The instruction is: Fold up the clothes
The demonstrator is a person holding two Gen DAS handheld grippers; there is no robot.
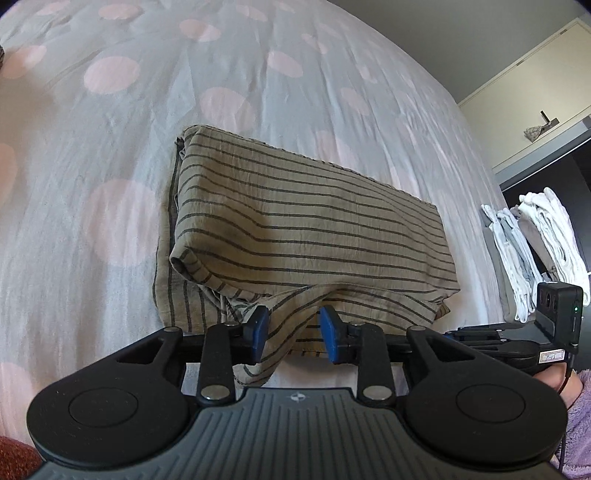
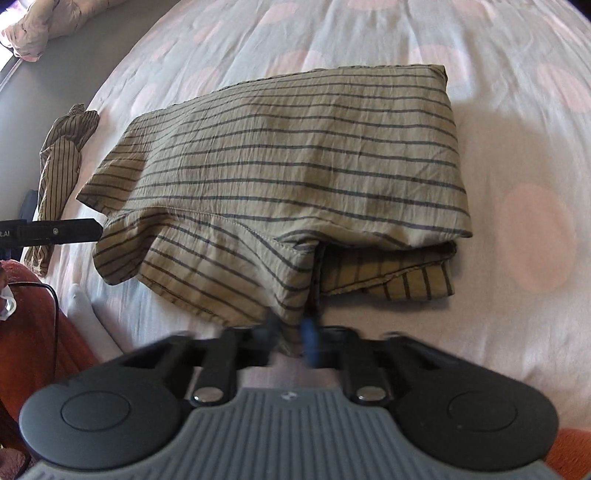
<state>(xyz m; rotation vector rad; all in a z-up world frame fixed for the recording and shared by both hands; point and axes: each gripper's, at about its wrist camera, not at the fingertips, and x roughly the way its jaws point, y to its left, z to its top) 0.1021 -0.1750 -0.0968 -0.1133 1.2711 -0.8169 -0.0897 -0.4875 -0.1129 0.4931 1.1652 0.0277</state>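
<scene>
A tan shirt with thin dark stripes [image 1: 295, 229] lies folded into a thick rectangle on the bed; it also fills the right wrist view [image 2: 295, 166]. My left gripper [image 1: 293, 332] stands at the shirt's near edge with its blue pads [image 1: 260, 328] apart and a loose flap of the cloth hanging between them. My right gripper [image 2: 291, 332] is blurred at the shirt's near edge, its jaws close together with a hanging fold of the cloth between them. The other gripper's black tip [image 2: 74, 230] shows at the left.
The bed cover [image 1: 110, 147] is white with large pink dots. A second striped garment [image 2: 62, 166] lies crumpled at the bed's left edge. A stack of folded white laundry [image 1: 535, 251] stands at the right. A pink pillow [image 2: 44, 26] lies far left.
</scene>
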